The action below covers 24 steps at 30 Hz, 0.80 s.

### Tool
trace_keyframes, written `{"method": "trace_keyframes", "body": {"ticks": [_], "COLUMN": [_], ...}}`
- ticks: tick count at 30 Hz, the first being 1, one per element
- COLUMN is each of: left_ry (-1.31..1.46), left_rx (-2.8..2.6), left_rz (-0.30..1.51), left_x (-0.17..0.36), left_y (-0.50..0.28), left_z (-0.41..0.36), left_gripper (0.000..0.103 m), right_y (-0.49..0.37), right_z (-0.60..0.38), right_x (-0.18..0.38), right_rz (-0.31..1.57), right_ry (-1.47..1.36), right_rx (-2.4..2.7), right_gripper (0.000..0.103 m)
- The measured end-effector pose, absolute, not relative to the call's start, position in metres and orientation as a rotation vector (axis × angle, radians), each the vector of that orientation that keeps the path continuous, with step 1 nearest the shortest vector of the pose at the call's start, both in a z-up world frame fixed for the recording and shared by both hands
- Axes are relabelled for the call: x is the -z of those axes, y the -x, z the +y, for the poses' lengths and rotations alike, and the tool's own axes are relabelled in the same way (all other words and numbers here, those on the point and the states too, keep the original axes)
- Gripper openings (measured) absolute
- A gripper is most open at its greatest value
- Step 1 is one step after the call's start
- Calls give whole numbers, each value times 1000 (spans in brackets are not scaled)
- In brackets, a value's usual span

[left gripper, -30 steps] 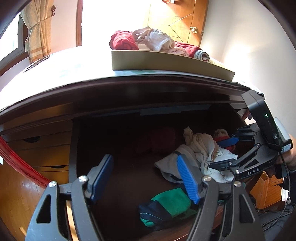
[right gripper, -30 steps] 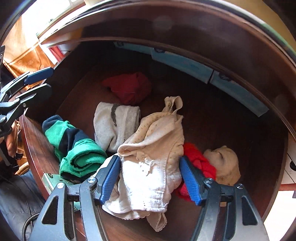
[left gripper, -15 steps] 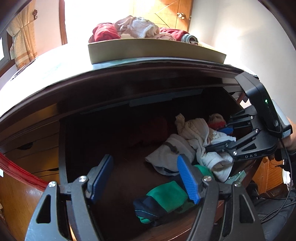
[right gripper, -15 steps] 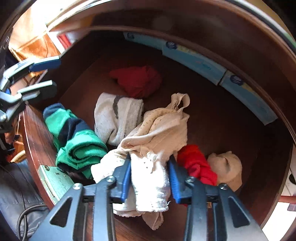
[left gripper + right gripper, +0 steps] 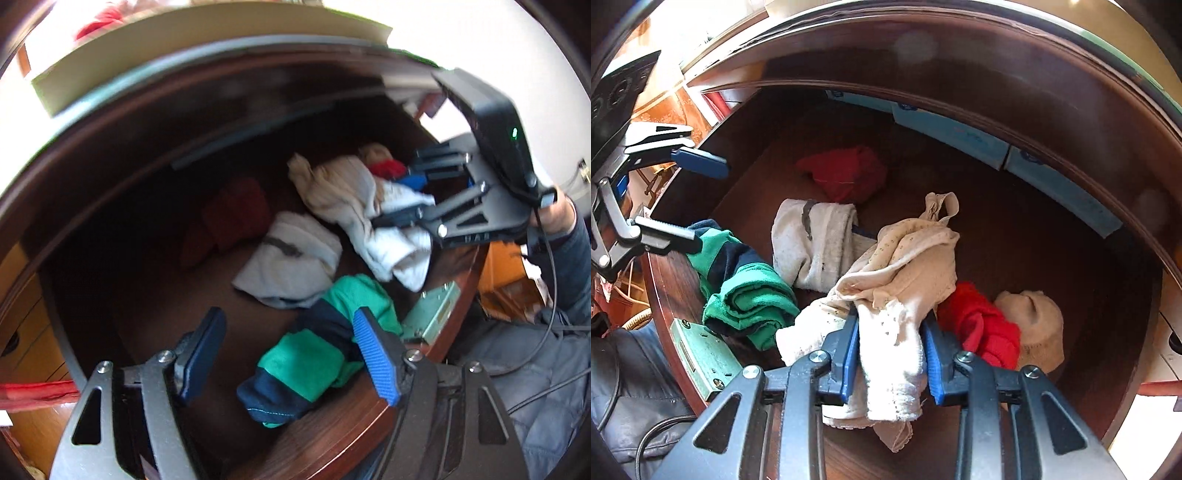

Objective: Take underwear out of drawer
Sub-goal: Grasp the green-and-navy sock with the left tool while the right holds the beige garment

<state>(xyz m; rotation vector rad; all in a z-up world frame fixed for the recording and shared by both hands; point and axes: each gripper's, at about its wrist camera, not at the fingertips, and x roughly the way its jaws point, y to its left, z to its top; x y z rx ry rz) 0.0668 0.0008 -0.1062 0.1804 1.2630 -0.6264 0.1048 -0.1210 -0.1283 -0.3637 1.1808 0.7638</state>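
Cream underwear (image 5: 894,295) pinched by right gripper (image 5: 890,354) in drawer (image 5: 1015,236).

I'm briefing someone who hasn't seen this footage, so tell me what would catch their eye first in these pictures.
First, the right gripper, pinched shut on a bundle of cream underwear at the near edge of the open wooden drawer. Next, the green-and-navy striped garment at the drawer's front, just beyond the open left gripper. A bright red piece lies right of the held bundle, beside a tan one.
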Motion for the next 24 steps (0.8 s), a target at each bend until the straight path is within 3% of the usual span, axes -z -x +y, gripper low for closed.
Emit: {"method": "trace_keyframes", "body": {"ticks": [9,24], "left_ry": [-171,-168], "left_rx": [717,768], "left_rz": [1458,1560], "left_x": [145,167], "left_y": [-75,-84], "left_z": [-13,-40], "left_gripper": [72,69], "right_y": [-112,-131], "right_z": [-134,-133], "right_x": [122,127], "right_rz": [1194,1249], "right_ry": [343,343], "right_rx": [-788,-814], "right_gripper": [33,36]}}
